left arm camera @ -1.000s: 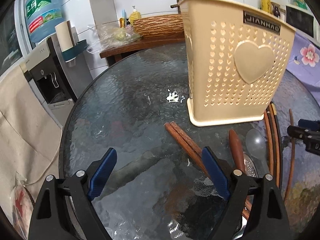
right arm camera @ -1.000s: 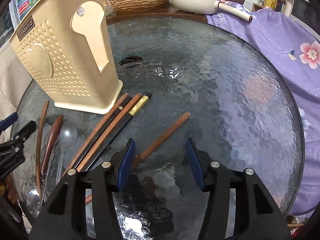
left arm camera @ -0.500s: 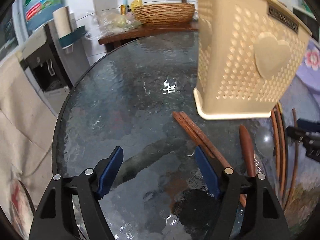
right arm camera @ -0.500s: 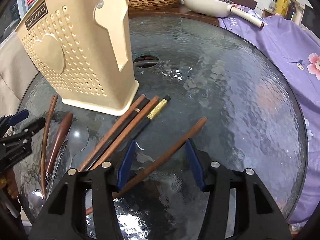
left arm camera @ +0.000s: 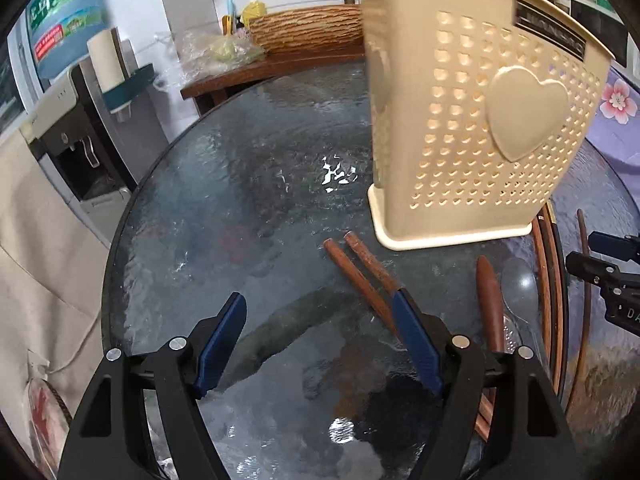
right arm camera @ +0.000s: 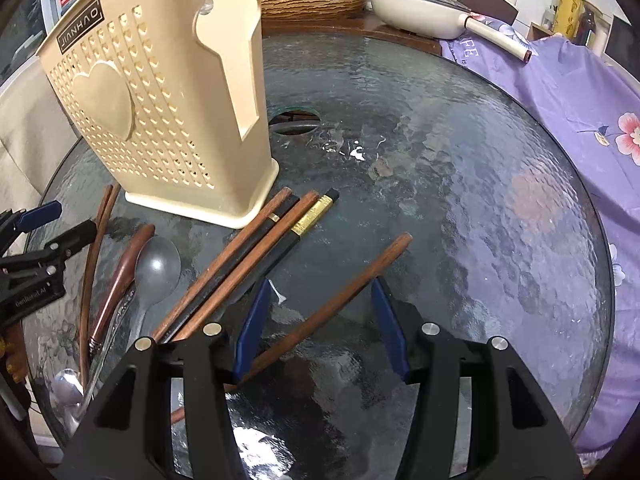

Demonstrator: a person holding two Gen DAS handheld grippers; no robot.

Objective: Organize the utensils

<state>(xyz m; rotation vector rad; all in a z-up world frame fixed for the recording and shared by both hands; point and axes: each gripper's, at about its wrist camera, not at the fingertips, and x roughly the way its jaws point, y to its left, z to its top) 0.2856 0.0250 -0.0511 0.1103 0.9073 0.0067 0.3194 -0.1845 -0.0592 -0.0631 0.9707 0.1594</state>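
Observation:
A beige perforated utensil holder (left arm camera: 476, 128) with a heart stands upright on the round glass table (left arm camera: 240, 208); it also shows in the right wrist view (right arm camera: 160, 120). Several chopsticks (right arm camera: 256, 256) lie in front of it, with a grey spoon (right arm camera: 154, 268) and a wooden-handled utensil (right arm camera: 120, 276) to their left. My right gripper (right arm camera: 320, 292) is open, its jaws either side of a single brown chopstick (right arm camera: 344, 292). My left gripper (left arm camera: 320, 312) is open and empty above the glass; two brown chopsticks (left arm camera: 360, 268) lie by its right finger.
A wicker basket (left arm camera: 308, 28) and a white pan (right arm camera: 424, 16) sit on the wooden counter behind. A purple floral cloth (right arm camera: 580, 92) lies to the right. A water dispenser (left arm camera: 72, 92) stands left of the table. A hole (right arm camera: 294, 122) marks the table centre.
Both grippers have moved forward toward the holder. The single brown chopstick now lies between my right gripper's open jaws. Both grippers stay open.

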